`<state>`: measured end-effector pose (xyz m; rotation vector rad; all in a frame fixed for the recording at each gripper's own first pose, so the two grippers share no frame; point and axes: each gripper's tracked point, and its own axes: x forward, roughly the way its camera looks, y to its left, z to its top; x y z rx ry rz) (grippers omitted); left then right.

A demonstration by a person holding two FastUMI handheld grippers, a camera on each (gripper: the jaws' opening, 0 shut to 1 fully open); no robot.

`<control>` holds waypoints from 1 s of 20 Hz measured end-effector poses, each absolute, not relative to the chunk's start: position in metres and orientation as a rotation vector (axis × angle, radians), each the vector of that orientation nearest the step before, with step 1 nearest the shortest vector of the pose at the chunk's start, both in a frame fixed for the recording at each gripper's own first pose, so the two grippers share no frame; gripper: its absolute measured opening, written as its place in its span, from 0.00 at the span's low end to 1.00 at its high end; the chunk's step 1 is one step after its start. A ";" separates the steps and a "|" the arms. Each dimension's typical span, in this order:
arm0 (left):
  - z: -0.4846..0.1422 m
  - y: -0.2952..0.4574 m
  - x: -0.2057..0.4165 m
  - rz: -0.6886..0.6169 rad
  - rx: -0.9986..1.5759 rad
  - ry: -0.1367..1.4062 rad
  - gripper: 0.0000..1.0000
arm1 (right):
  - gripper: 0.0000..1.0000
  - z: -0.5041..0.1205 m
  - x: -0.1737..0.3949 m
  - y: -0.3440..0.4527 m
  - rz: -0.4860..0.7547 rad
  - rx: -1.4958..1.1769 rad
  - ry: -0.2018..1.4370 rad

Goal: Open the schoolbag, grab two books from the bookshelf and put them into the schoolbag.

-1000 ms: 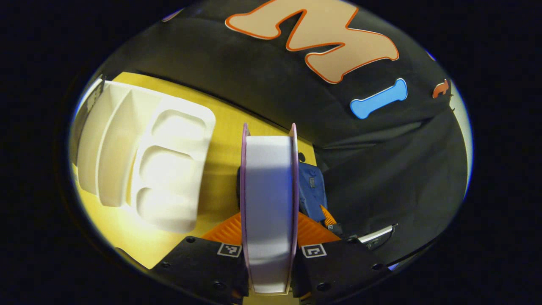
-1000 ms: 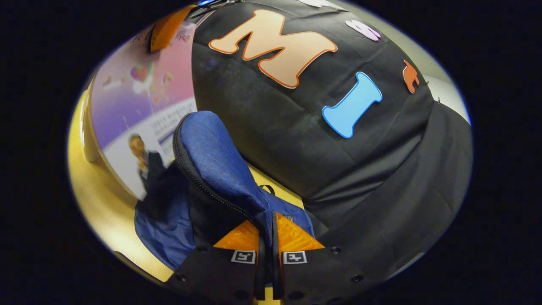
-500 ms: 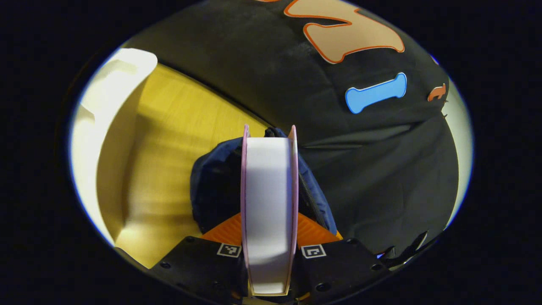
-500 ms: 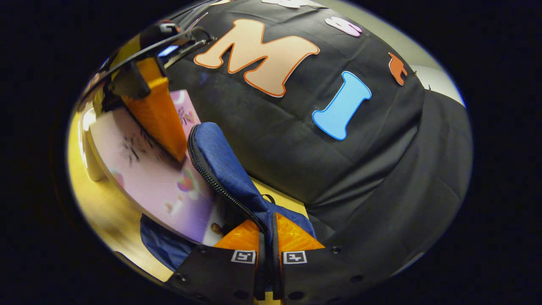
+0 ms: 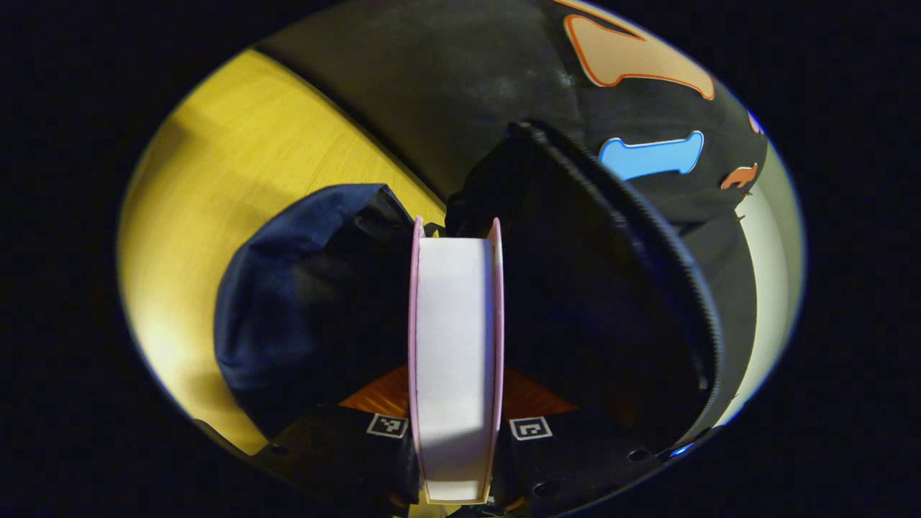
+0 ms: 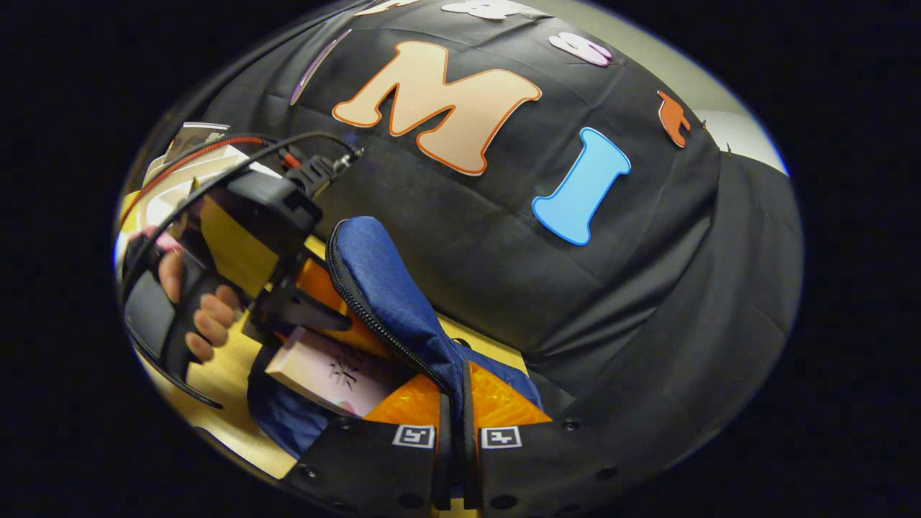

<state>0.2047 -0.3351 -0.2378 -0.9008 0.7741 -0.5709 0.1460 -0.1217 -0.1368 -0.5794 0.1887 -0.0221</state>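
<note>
The left tool (image 5: pixel 456 403) is gripping a book (image 5: pixel 455 352) by its covers, page edge facing the camera, and holding it at the schoolbag (image 5: pixel 302 302) mouth. The right tool (image 6: pixel 455 421) is pinching the schoolbag's zippered flap (image 6: pixel 381 288) and holding it raised. Beyond the flap, a hand (image 6: pixel 198 302) is steering the left tool over the opening. The schoolbag is lying on the yellow worktop (image 5: pixel 237 165). Probably best: keep the flap high and slide the book in edge-first, releasing only once it is inside.
</note>
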 end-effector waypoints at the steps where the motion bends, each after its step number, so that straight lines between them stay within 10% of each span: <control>1: -0.244 -0.334 0.206 -0.581 -0.935 0.772 0.39 | 0.10 -0.137 0.145 -0.121 -0.021 -0.577 0.191; 9: -0.290 -0.326 0.199 -0.486 -1.004 0.878 0.43 | 0.10 -0.147 0.144 -0.120 -0.025 -0.567 0.219; 15: -0.281 -0.317 0.178 -0.485 -0.858 0.894 0.96 | 0.07 -0.148 0.143 -0.125 -0.033 -0.552 0.234; 20: -0.266 -0.294 0.142 -0.463 -0.735 0.956 0.96 | 0.07 -0.149 0.140 -0.134 -0.047 -0.520 0.253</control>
